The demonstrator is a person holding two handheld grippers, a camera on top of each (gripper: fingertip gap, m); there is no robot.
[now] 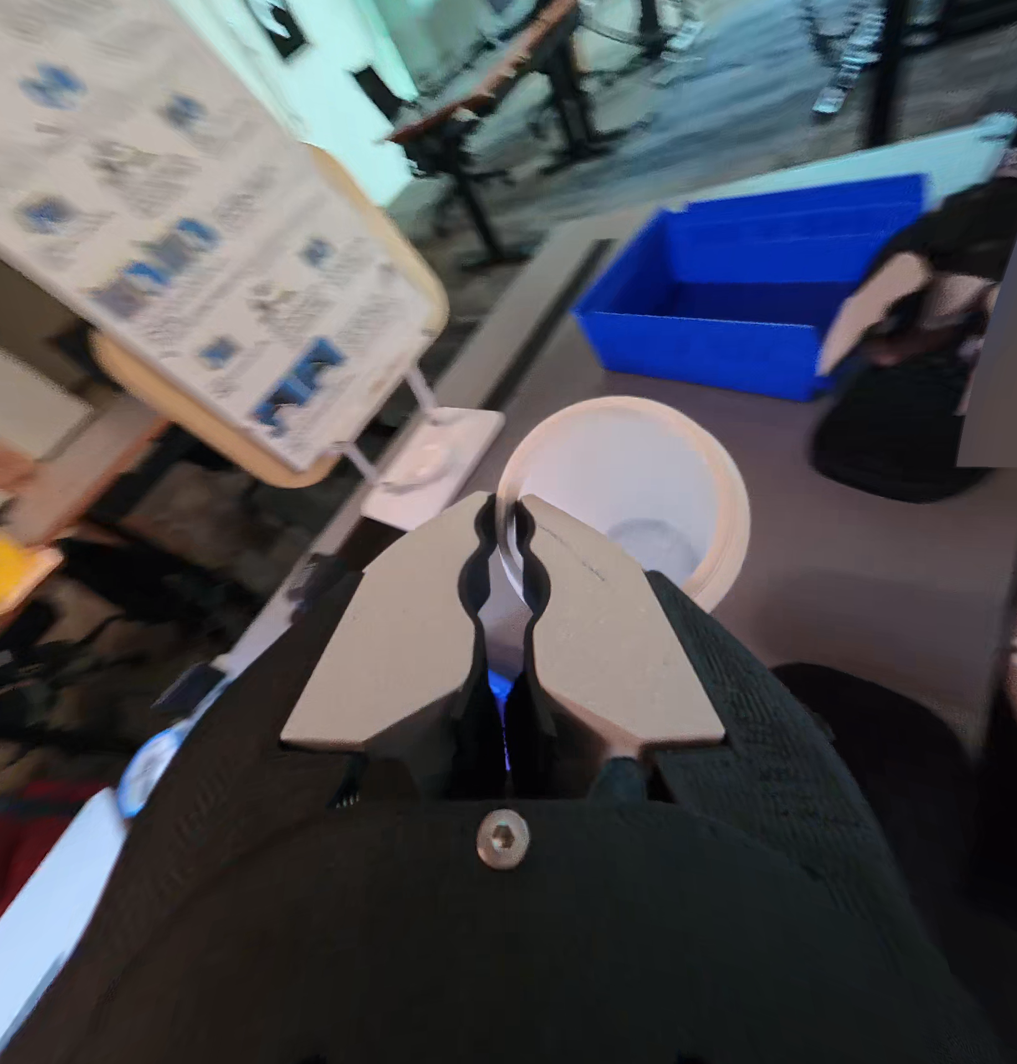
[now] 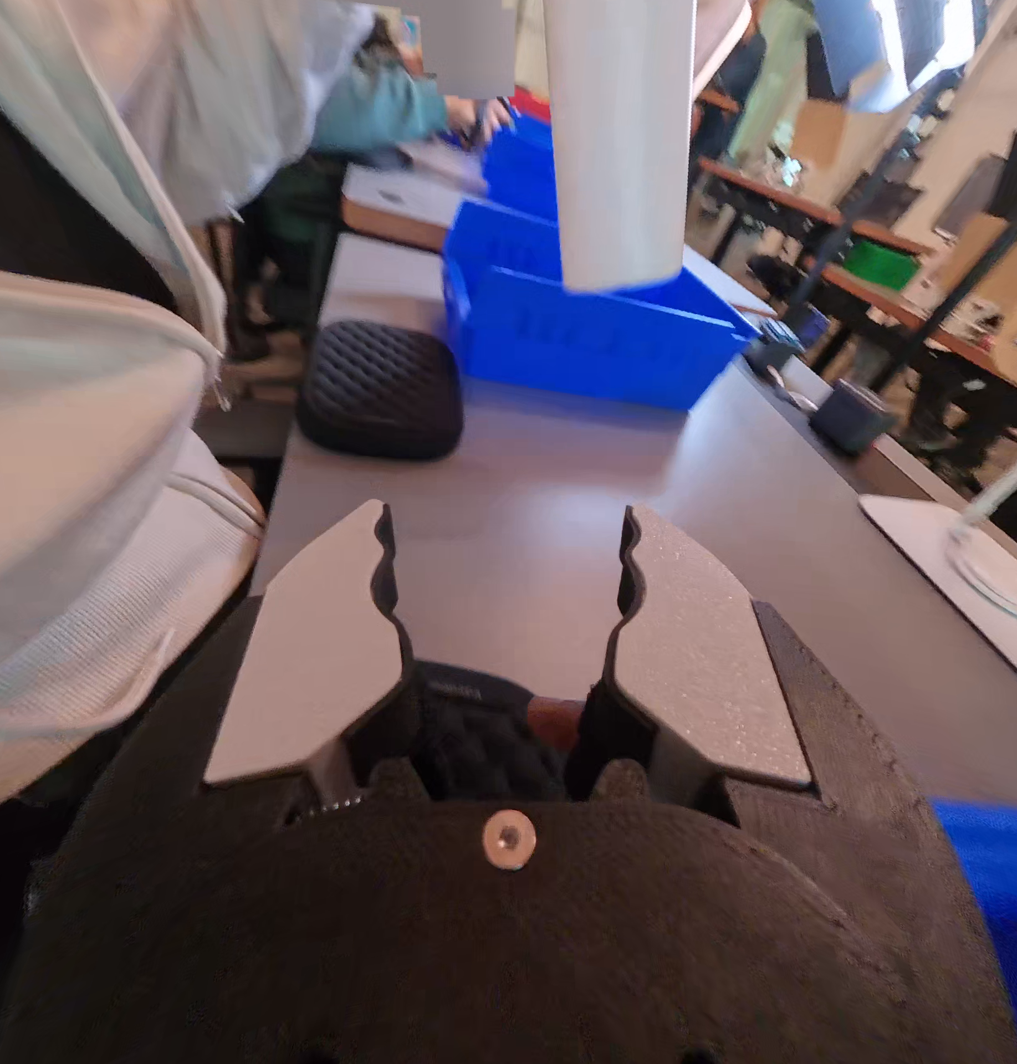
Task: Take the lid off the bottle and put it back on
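My left gripper (image 1: 505, 506) is shut on the rim of a white bottle (image 1: 638, 489). The bottle's mouth is open and I look down into its empty inside. In the right wrist view the same bottle (image 2: 621, 144) shows as a white cylinder hanging in the air, its bottom above the grey table (image 2: 523, 478). My right gripper (image 2: 505, 512) is open and empty, low over the table. One of its fingers (image 1: 874, 305) shows at the right edge of the left wrist view. I see no lid in either view.
A blue bin (image 2: 581, 357) stands on the table behind the bottle and also shows in the left wrist view (image 1: 696, 339). A black quilted pouch (image 2: 379, 391) lies left of it. A white lamp base (image 2: 955, 564) sits at the right edge. A person's white sleeve (image 2: 91, 489) fills the left.
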